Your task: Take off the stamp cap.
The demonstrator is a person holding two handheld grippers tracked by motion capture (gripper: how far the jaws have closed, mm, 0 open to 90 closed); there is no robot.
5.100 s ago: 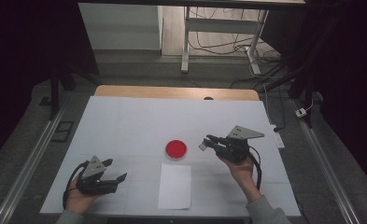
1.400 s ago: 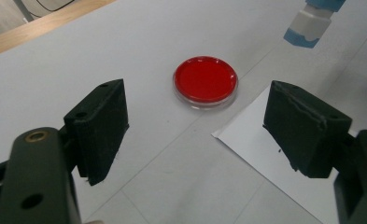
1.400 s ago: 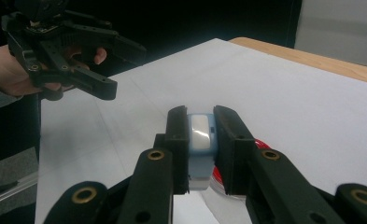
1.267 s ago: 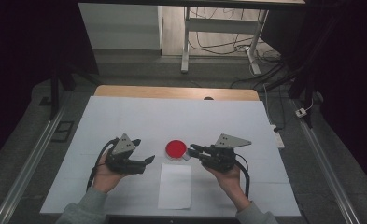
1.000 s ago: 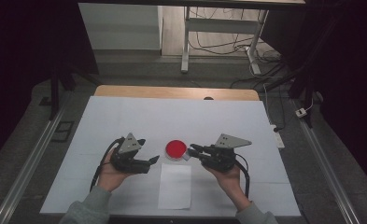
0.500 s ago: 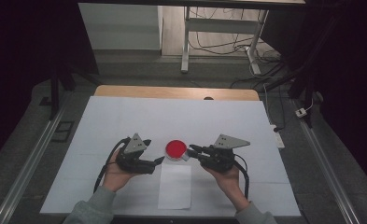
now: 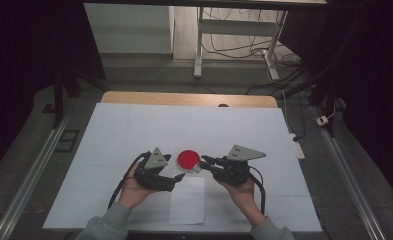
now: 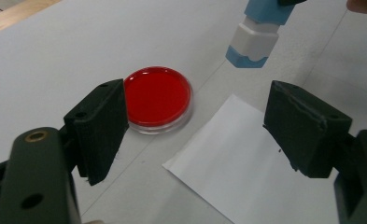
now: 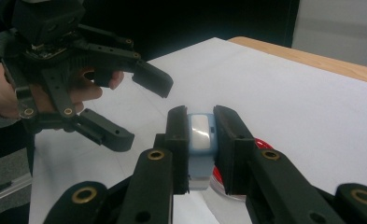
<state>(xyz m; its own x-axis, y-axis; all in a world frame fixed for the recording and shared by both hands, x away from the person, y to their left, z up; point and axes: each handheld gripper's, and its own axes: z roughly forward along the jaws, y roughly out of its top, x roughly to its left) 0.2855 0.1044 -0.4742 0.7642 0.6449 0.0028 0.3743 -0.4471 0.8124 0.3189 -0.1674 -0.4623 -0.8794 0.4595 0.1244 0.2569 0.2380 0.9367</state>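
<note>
A round dish with red filling [image 7: 188, 159] lies on the white table cover, just beyond a white sheet of paper [image 7: 187, 200]. My right gripper [image 7: 204, 162] is shut on a small blue and white block [image 9: 200, 154], whose end hangs over the dish's right edge. The right jaw hides most of the dish [image 9: 264, 143]. My left gripper [image 7: 177, 177] stands open just left of the dish, near the paper's far left corner. In the left gripper view its jaws [image 8: 195, 123] span the dish [image 8: 157, 97] and the paper corner [image 8: 237, 158], with the block [image 8: 255, 37] farther off.
The white cover [image 7: 134, 130] spans the table, with a wooden strip [image 7: 184, 99] along the far edge. Metal rails [image 7: 29, 175] run down both sides. A desk frame and cables [image 7: 244, 45] stand on the floor beyond the table.
My left gripper has moved right and slightly down, closing in on the dish. The right gripper and the block have stayed in place.
</note>
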